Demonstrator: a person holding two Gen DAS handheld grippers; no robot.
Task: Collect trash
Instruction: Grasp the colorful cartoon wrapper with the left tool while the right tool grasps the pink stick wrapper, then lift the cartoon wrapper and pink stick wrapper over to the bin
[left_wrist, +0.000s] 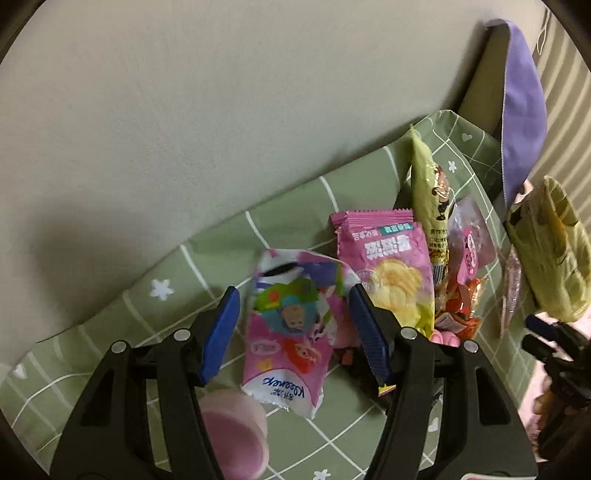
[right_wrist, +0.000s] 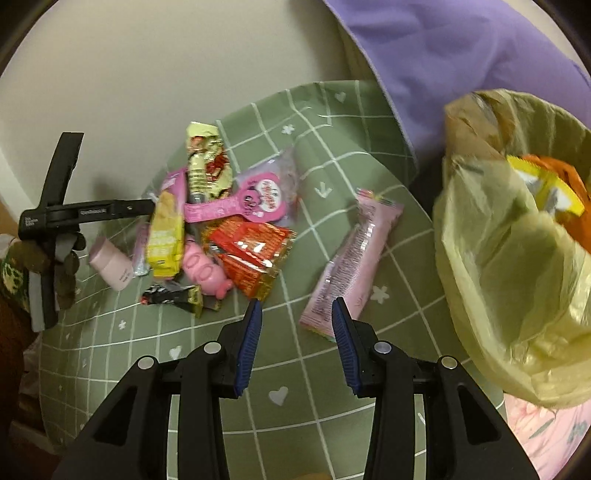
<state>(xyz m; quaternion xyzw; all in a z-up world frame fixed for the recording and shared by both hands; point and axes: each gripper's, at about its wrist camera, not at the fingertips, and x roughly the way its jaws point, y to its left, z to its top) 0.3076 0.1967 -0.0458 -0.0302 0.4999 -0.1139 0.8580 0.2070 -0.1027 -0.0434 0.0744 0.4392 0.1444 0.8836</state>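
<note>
Wrappers lie in a heap on a green checked cloth (right_wrist: 325, 155). My left gripper (left_wrist: 291, 299) is open, its jaws standing either side of a pink Kleenex tissue packet (left_wrist: 291, 332) without touching it. Beside it lie a pink chip bag (left_wrist: 388, 266) and a green snack pack (left_wrist: 430, 184). My right gripper (right_wrist: 297, 312) is open and empty above the cloth, just left of a pale pink wrapper (right_wrist: 351, 266). A red wrapper (right_wrist: 251, 251) and a yellow wrapper (right_wrist: 166, 236) lie ahead. A yellow trash bag (right_wrist: 517, 277) stands open at the right, also in the left wrist view (left_wrist: 550, 251).
A small pink jar (right_wrist: 110, 267) and a pink pig toy (right_wrist: 203, 273) lie among the wrappers; the jar shows in the left wrist view (left_wrist: 236, 435). A beige wall (left_wrist: 184, 110) backs the table. A purple cushion (right_wrist: 461, 55) lies at the far right.
</note>
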